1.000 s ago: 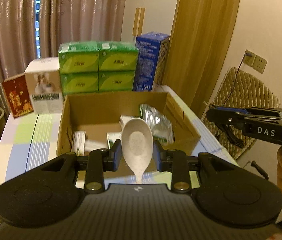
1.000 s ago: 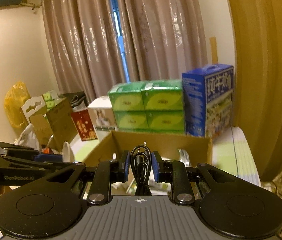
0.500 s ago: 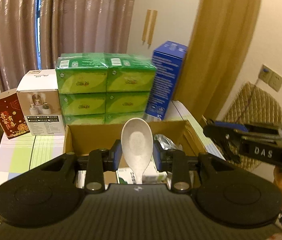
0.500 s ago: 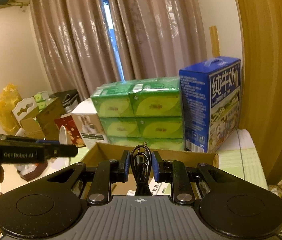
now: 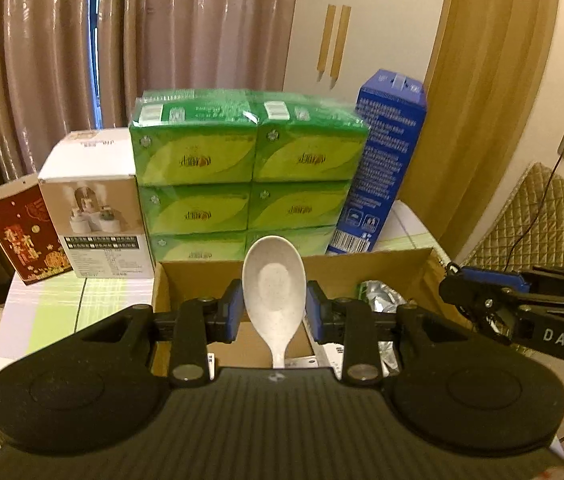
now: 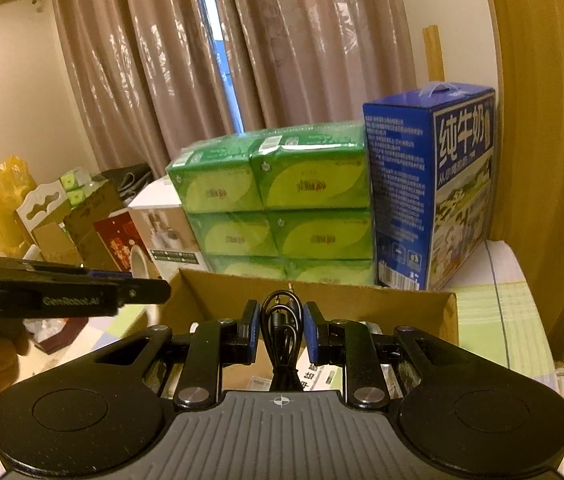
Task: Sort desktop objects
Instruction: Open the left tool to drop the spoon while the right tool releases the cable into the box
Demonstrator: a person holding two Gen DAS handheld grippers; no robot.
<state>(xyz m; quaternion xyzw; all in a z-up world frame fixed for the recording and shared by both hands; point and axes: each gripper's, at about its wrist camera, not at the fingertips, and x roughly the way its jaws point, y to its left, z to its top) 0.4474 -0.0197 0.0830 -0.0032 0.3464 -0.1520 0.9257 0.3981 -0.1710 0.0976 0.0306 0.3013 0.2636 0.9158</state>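
My left gripper is shut on a white speckled spoon, bowl up, held above the near side of an open cardboard box. My right gripper is shut on a coiled black cable, held above the same box. The box holds a silver foil pack and small white cartons. The right gripper shows at the right of the left wrist view; the left gripper shows at the left of the right wrist view.
Behind the box stand stacked green tissue packs, a blue milk carton, a white product box and a red box. The table has a checked cloth. Curtains hang behind; a quilted chair is right.
Both grippers have risen and tilted up and moved nearer the stacked packs, so less of the box's inside shows. Each still holds its object.
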